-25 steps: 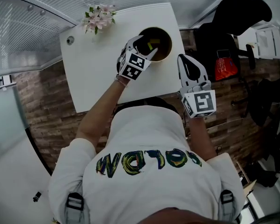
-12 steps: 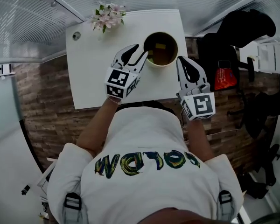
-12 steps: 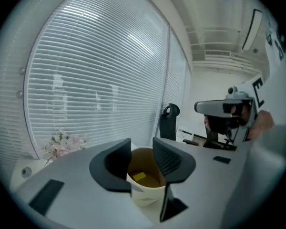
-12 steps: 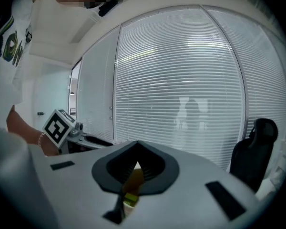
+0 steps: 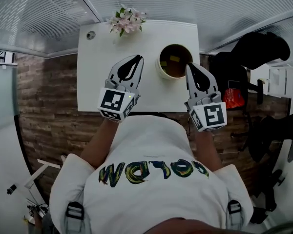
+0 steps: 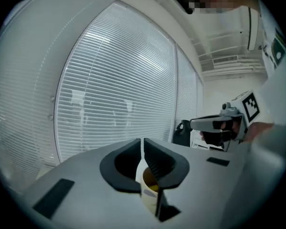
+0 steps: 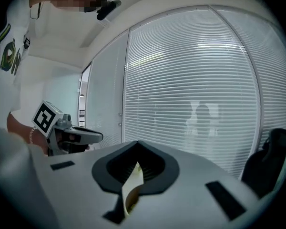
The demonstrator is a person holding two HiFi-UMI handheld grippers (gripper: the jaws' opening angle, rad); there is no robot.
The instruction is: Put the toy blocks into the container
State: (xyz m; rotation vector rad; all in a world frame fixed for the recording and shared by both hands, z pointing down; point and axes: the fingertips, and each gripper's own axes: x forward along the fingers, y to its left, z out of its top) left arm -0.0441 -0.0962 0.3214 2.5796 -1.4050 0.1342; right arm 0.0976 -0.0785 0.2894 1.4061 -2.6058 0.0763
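A round tan container (image 5: 161,68) stands on the white table (image 5: 100,57) at its right side, with yellow toy blocks (image 5: 175,59) inside. My left gripper (image 5: 137,57) hovers over the table just left of the container. Its jaws are closing, nearly together, and nothing is between them. In the left gripper view its jaws (image 6: 142,144) show only a thin slit, with the container (image 6: 150,189) behind. My right gripper (image 5: 190,65) is at the container's right rim, shut and empty. In the right gripper view a sliver of the container (image 7: 131,194) shows past that gripper (image 7: 136,149).
A bunch of pink flowers (image 5: 127,20) lies at the table's far edge, beside a round cable hole (image 5: 91,34). A black office chair (image 5: 256,50) and a red bag (image 5: 233,97) are to the right of the table. Window blinds run behind.
My left gripper has come back out of the container toward the left and its open jaws have come together. The yellow block stays in the container. The right gripper has barely moved.
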